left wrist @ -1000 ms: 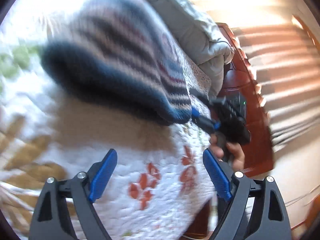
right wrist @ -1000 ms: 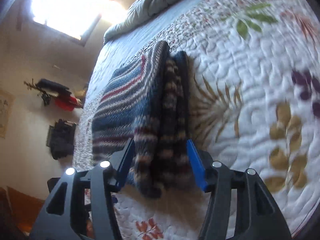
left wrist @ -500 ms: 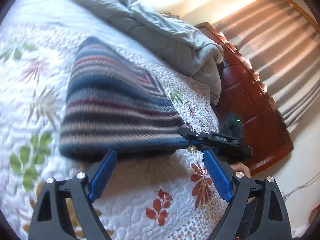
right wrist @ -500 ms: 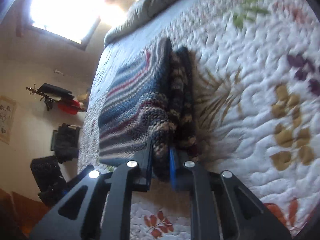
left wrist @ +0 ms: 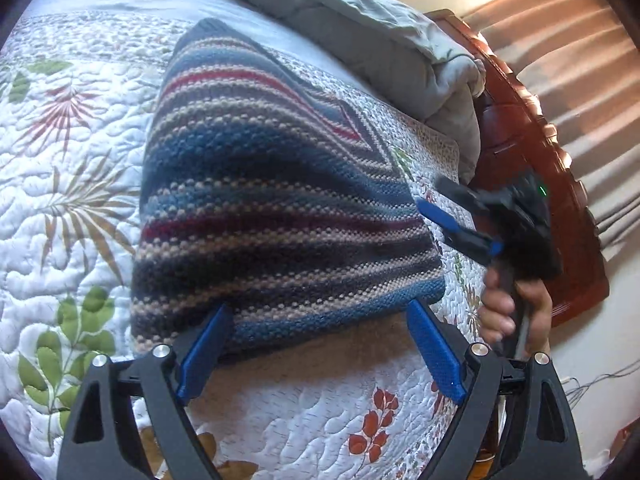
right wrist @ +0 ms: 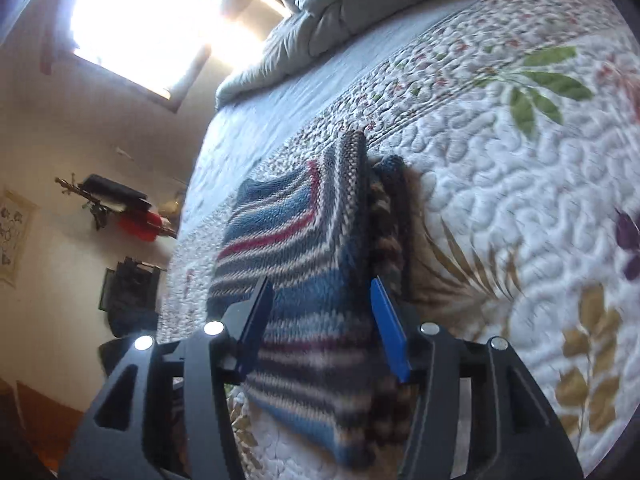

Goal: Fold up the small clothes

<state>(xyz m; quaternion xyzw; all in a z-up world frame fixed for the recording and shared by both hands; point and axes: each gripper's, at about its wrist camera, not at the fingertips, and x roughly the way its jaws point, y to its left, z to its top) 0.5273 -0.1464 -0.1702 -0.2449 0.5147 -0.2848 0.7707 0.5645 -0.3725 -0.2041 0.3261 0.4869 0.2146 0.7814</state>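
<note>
The left gripper point(left wrist: 316, 344) hovers low over the near edge of the striped knit sweater point(left wrist: 276, 208), its blue fingers spread wide with the folded hem between them but not pinched. The right gripper point(right wrist: 320, 320) sits side-on at the sweater's right edge, its jaws parted around the stacked layers, the pads just beside the wool without clamping it; the left view shows a bare hand point(left wrist: 508, 308) wrapped around that gripper's handle. The sweater is chunky, nubbly knit in blue, cream, dark and red bands, folded into a thick rectangle on the white quilted bedspread point(left wrist: 72, 184) printed with leaves. Only the left view shows the carved wooden footboard point(left wrist: 520, 148) and the rumpled grey duvet point(left wrist: 380, 48); only the right view shows the bright window point(right wrist: 160, 20).
</note>
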